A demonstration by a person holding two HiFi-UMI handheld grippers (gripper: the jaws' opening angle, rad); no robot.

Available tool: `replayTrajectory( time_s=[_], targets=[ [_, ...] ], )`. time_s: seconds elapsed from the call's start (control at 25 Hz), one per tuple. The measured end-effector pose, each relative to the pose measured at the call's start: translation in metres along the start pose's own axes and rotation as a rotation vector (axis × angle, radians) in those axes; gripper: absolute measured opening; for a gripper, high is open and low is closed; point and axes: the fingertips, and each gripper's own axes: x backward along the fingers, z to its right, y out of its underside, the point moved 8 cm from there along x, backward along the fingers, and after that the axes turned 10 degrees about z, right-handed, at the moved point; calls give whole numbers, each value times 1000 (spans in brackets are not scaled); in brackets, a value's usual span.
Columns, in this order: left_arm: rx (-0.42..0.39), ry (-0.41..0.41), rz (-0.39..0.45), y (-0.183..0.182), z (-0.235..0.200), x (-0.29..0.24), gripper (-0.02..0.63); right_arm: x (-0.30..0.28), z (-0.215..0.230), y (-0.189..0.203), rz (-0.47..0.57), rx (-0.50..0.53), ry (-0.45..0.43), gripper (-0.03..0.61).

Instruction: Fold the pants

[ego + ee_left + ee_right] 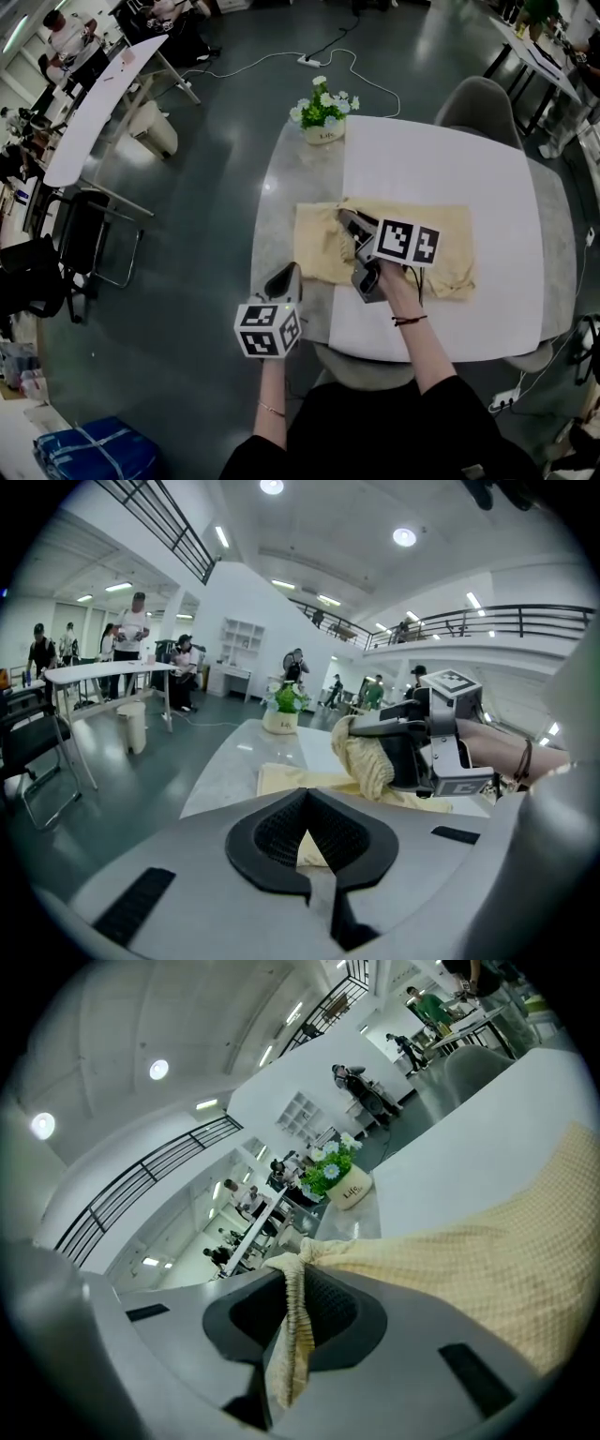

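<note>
Pale yellow pants (441, 246) lie folded across the middle of the table (431, 159). My right gripper (350, 225) is over their left half, shut on a bunched fold of the fabric. In the right gripper view the cloth (487, 1269) runs into the jaws (295, 1316) and hangs down between the pads. The left gripper view shows that bunch (367, 757) lifted off the flat pants (281, 778). My left gripper (286, 274) hovers at the table's near left edge, just short of the pants, its jaws (309, 855) shut with nothing in them.
A white pot of flowers (324, 114) stands at the table's far left. A grey chair (478, 103) is at the far side, another (361, 367) at the near side under my arms. Long tables, chairs and people are off to the left.
</note>
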Motion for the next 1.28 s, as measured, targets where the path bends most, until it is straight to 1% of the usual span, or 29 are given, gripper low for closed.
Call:
replayTrajectory(
  time_s=[0.12,0.28,0.4,0.56,0.72,0.92,1.08,1.28],
  targets=[
    [16,-4,-5,4,-6,-1,8,-13,5,12,-33,12,32,49],
    [40,-17,-15,11,-15,0,8,-30,12,31,-88,0,75,49],
    [58,-24,-19,15,-19,1,8,-38,15,43,-117,24,113,49],
    [73,-35,-20,19,-25,2,8,-47,15,54,-164,91,162,49],
    [87,-48,-15,23,-30,3,8,-56,16,64,-232,185,210,49],
    [108,-61,-6,28,-29,5,8,-59,15,74,-277,295,283,49],
    [124,-70,1,31,-32,8,8,-62,13,79,-310,366,296,49],
    [136,-81,1,32,-41,12,8,-67,7,85,-357,432,274,49]
  ],
)
